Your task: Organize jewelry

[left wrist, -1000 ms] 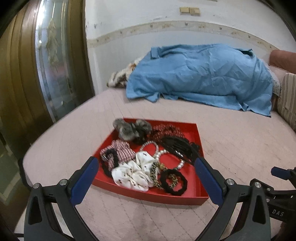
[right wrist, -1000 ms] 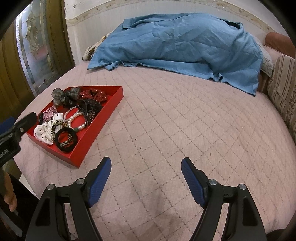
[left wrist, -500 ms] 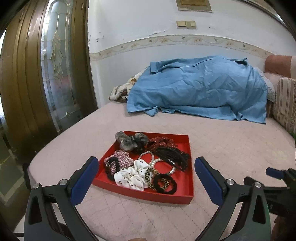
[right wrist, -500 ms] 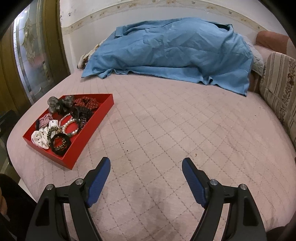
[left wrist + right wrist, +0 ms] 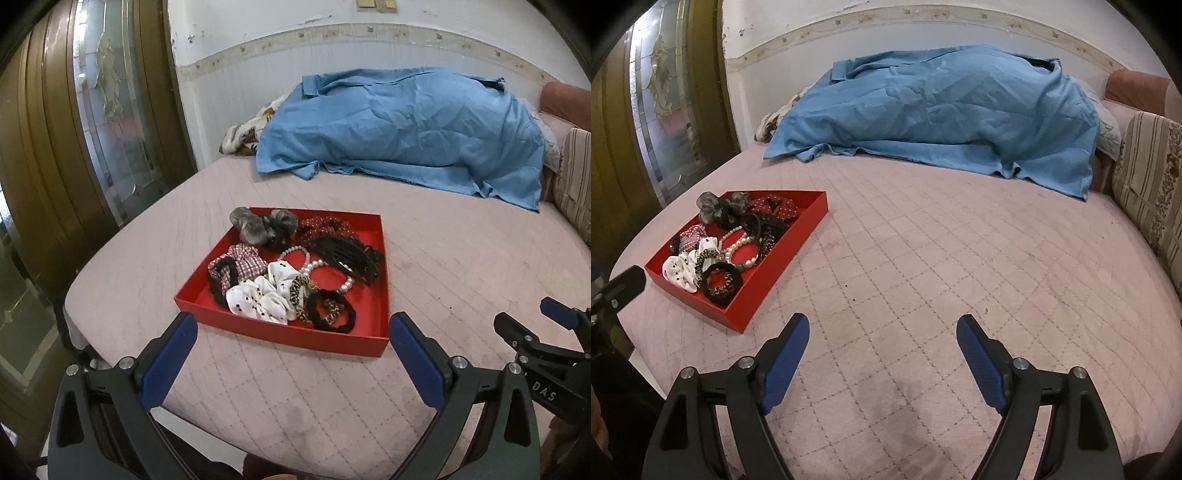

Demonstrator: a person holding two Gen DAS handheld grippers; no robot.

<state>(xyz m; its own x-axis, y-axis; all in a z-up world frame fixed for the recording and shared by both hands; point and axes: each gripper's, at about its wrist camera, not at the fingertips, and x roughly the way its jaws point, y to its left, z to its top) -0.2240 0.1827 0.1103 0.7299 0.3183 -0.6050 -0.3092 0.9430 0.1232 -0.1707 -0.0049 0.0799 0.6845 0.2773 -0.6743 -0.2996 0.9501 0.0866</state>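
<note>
Red tray (image 5: 291,338) sits on the pink quilted bed (image 5: 461,258), near its front-left edge, holding all the accessories. Contents: grey fuzzy scrunchie (image 5: 251,225) at the far left corner, red dotted scrunchie (image 5: 325,227) beside it, black hair claw (image 5: 351,256) along the right wall, pearl bracelet (image 5: 325,267) in the middle, checked scrunchie (image 5: 242,262) at the left wall, white dotted scrunchie (image 5: 262,299) toward the near wall, black-and-leopard hair tie (image 5: 330,310) at the near right. Items overlap; exact count unclear. Left gripper (image 5: 291,343) hovers just in front of the tray, fingers wide apart, nothing between them. Right gripper (image 5: 882,343) is over bare bed to the right of the tray (image 5: 738,317), its fingers opening, nothing between them, not touching the tray. Blue sheet (image 5: 942,110) heaped at the far end of the bed, well apart from the tray; striped cushion (image 5: 1148,184) at the right edge.
</note>
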